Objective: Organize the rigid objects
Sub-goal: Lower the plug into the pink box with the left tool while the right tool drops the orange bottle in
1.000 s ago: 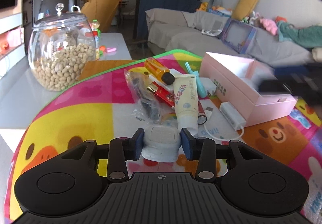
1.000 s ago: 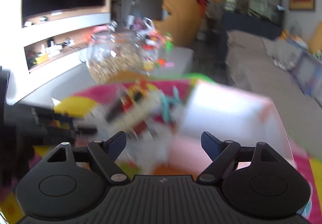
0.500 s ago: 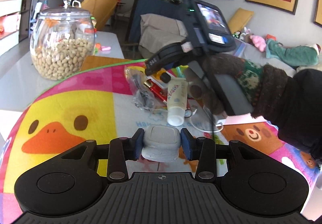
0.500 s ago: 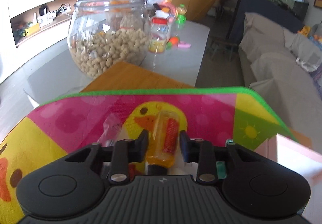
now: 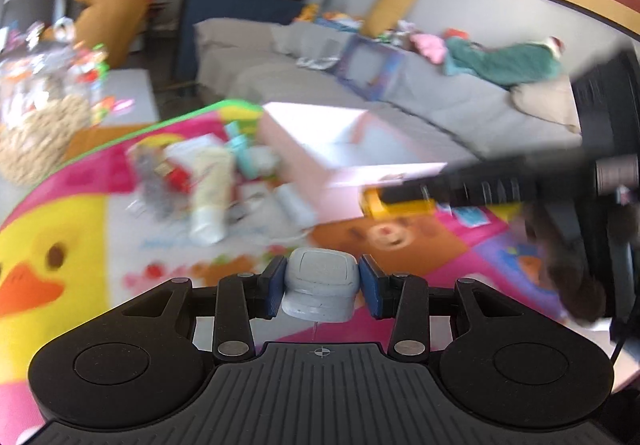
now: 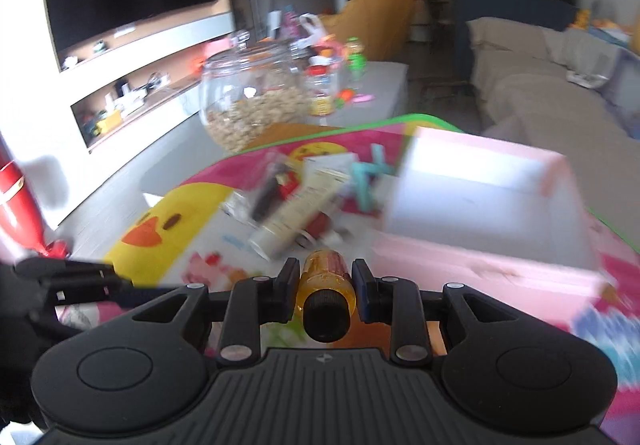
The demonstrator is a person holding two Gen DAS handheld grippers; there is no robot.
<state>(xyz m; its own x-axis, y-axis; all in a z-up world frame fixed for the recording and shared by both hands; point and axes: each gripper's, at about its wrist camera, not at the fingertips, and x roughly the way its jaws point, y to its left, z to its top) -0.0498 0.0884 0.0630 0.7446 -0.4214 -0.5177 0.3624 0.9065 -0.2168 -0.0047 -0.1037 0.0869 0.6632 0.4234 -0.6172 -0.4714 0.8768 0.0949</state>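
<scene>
Right wrist: right claw (image 6: 325, 285) grips orange bottle (image 6: 326, 291), cap toward camera.

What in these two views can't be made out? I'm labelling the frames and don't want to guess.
- Left wrist: the pile beside the pink box is motion-blurred; items run together.
- Left wrist: the orange bottle is mostly covered by the right hand-held gripper.
- Right wrist: the pink box's floor is washed out by glare.
- Right wrist: the bottle's label is unreadable.
</scene>
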